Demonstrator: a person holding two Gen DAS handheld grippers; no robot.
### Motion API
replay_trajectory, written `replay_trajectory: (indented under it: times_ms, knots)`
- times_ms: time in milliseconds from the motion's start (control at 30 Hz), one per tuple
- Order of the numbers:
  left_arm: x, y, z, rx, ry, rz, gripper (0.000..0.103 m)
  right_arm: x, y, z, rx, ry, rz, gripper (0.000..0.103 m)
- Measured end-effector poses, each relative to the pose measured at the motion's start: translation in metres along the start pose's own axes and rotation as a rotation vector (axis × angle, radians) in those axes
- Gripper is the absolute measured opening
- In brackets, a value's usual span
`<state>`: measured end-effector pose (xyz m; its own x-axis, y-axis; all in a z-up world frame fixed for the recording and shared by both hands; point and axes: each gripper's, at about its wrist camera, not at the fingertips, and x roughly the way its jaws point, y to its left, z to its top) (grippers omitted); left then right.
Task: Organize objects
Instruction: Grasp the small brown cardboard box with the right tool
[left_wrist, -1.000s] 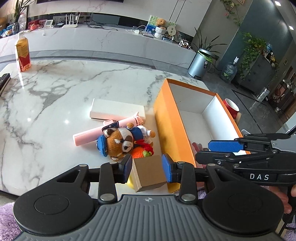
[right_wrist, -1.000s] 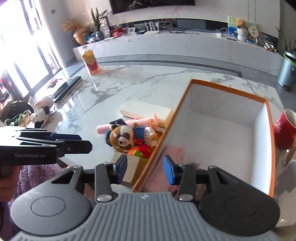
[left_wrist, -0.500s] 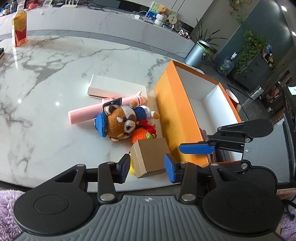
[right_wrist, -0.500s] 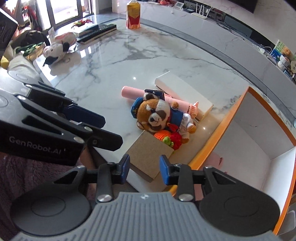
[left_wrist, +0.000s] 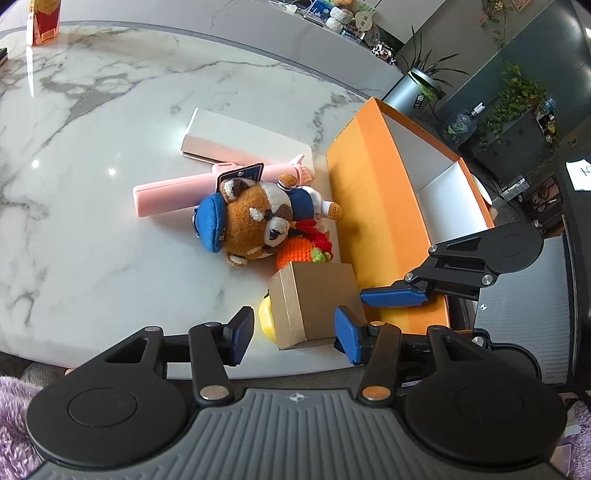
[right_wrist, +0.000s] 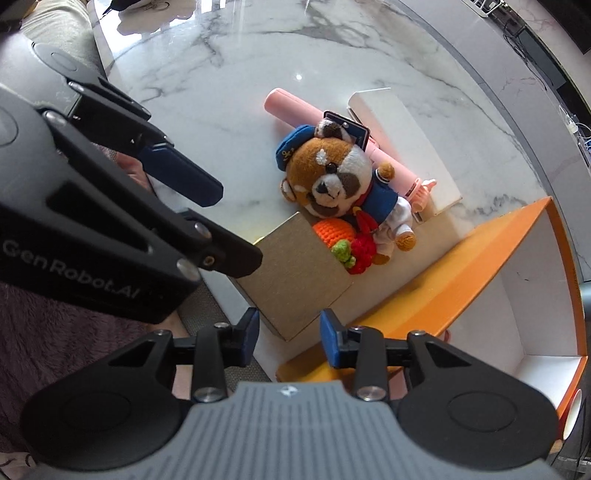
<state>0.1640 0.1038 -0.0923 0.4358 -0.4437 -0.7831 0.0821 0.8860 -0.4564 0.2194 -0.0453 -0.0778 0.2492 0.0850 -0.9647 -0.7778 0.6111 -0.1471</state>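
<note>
Jaws of the left hand-held gripper (left_wrist: 293, 334) were opening, releasing the brown box (left_wrist: 317, 302) onto the tabletop (left_wrist: 92, 221); the right hand-held gripper (right_wrist: 289, 332), empty and opening at three o'clock, had descended to take it.

Your left wrist camera looks steeply down along its fingers from the table's near edge, close over the brown box (left_wrist: 314, 302), facing the orange box (left_wrist: 373, 206). Your right wrist camera looks almost straight down from just beside it. Both share the brown box, the plush toy (right_wrist: 332, 181) and the marble table (left_wrist: 92, 147).
</note>
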Motion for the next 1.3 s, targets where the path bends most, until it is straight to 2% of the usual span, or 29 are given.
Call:
replay_trajectory:
  times_ms: [133,233,267,300,367,400,567,767,833,933,1033,1200,1300]
  knots:
    - [0.004,0.01,0.003,-0.033,0.004,0.009,0.061,0.004,-0.001,0.003,0.035,-0.015,0.068,0.037]
    - [0.006,0.016,0.004,-0.051,0.006,0.016,0.06,0.007,0.003,0.005,0.024,-0.02,0.064,0.037]
    - [0.007,0.017,0.004,-0.054,0.007,0.017,0.056,0.005,0.004,0.006,0.01,-0.029,0.055,0.039]
    - [0.008,0.018,0.004,-0.054,0.007,0.013,0.055,0.004,0.005,0.006,-0.003,-0.034,0.046,0.043]
    - [0.008,0.018,0.004,-0.05,0.004,-0.003,0.05,0.0,0.004,0.008,-0.033,-0.051,0.03,0.069]
    - [0.008,0.018,0.005,-0.045,0.001,-0.01,0.046,-0.001,0.004,0.009,-0.054,-0.058,0.028,0.07]
    - [0.009,0.016,0.006,-0.029,-0.007,-0.03,0.033,-0.005,0.003,0.018,-0.195,-0.073,0.047,0.07]
    - [0.012,0.014,0.007,-0.012,-0.001,-0.035,0.031,0.014,0.004,0.032,-0.318,-0.019,0.096,0.07]
    - [0.012,0.014,0.007,-0.009,0.001,-0.031,0.031,0.018,0.003,0.035,-0.333,-0.01,0.111,0.07]
    - [0.011,0.014,0.007,-0.003,0.004,-0.023,0.031,0.022,0.002,0.038,-0.342,-0.007,0.135,0.063]
    - [0.007,0.011,0.007,0.02,0.0,-0.01,0.031,0.021,0.003,0.038,-0.338,-0.003,0.134,0.063]
    - [-0.01,-0.001,0.008,0.093,-0.026,-0.025,0.033,0.0,0.002,0.03,-0.324,-0.037,0.113,0.062]
    - [-0.025,-0.015,0.009,0.167,-0.052,-0.034,0.038,-0.023,0.002,0.019,-0.304,-0.075,0.095,0.062]
